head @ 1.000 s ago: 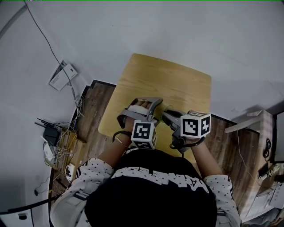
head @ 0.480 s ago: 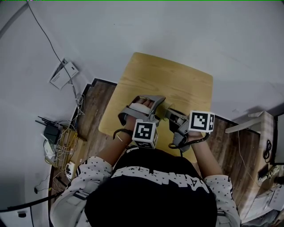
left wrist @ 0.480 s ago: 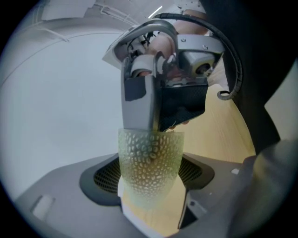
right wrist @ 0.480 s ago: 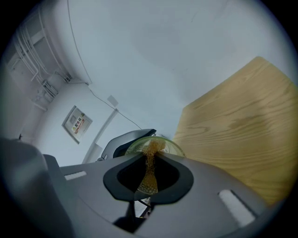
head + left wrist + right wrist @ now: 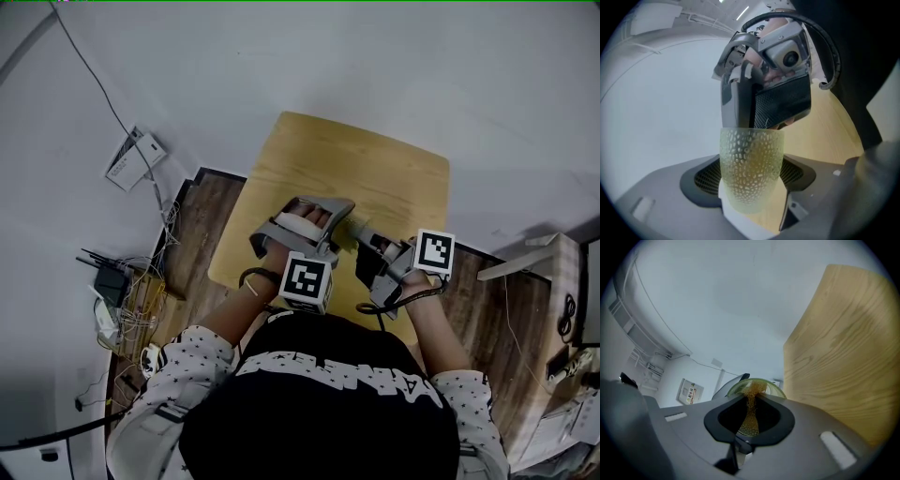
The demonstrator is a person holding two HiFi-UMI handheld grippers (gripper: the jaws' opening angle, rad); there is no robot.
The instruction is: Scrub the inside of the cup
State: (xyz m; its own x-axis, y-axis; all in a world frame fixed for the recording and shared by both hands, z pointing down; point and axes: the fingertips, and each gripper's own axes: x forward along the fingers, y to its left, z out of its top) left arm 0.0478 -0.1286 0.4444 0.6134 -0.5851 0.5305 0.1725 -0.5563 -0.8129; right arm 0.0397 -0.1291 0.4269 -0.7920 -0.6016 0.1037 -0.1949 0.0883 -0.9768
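Both clenched: left tongs (image 5: 750,177) wide around the cup (image 5: 751,157), right tongs (image 5: 749,417) pinching scrubber (image 5: 752,394).

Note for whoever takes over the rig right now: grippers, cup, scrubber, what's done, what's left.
Left gripper: shut on the cup, over the table, with its mouth toward the right gripper.
Right gripper: shut on the scrubber, which is pushed into the cup's mouth.
Done: both things in hand, scrubber inside.
Left: work the scrubber round the inside. How clean it is can't be seen.
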